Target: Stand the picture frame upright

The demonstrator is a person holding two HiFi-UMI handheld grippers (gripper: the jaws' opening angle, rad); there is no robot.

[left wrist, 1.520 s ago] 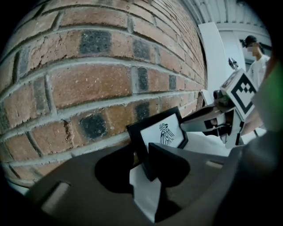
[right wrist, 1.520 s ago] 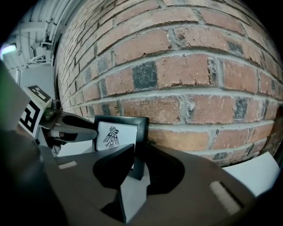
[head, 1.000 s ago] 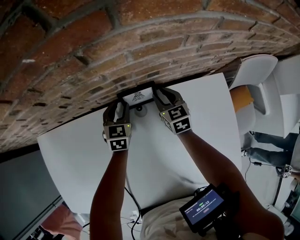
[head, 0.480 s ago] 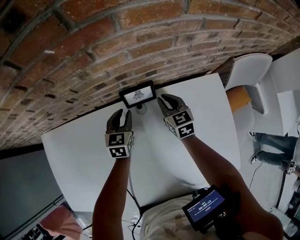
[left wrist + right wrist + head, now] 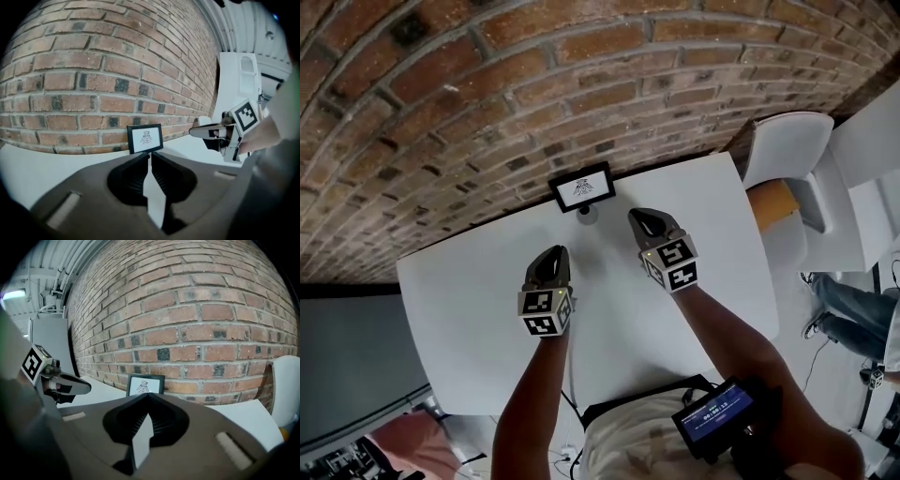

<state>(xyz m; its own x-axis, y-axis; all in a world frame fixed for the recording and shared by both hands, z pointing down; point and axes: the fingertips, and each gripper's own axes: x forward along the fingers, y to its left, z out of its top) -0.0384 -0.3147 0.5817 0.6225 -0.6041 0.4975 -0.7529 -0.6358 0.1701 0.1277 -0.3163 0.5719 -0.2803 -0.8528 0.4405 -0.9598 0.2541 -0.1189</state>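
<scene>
The small black picture frame [image 5: 583, 187] with a white print stands upright on its stand at the far edge of the white table [image 5: 469, 309], against the brick wall. The left gripper view shows the frame [image 5: 145, 138] straight ahead, and so does the right gripper view [image 5: 146, 384]. My left gripper [image 5: 558, 253] hovers well short of it; its jaws are closing, with a thin slit left and nothing between them [image 5: 150, 155]. My right gripper [image 5: 639, 217] is to the frame's right and nearer me, shut on nothing [image 5: 148, 394].
A brick wall [image 5: 534, 84] runs along the table's far edge. A white chair [image 5: 792, 145] with an orange seat [image 5: 773, 202] stands past the table's right end. A person's legs [image 5: 853, 305] are at far right. A small screen [image 5: 717, 412] hangs at my waist.
Both grippers let go of the frame's sides and drew back toward me, and their jaws closed. The frame stays standing upright at the wall.
</scene>
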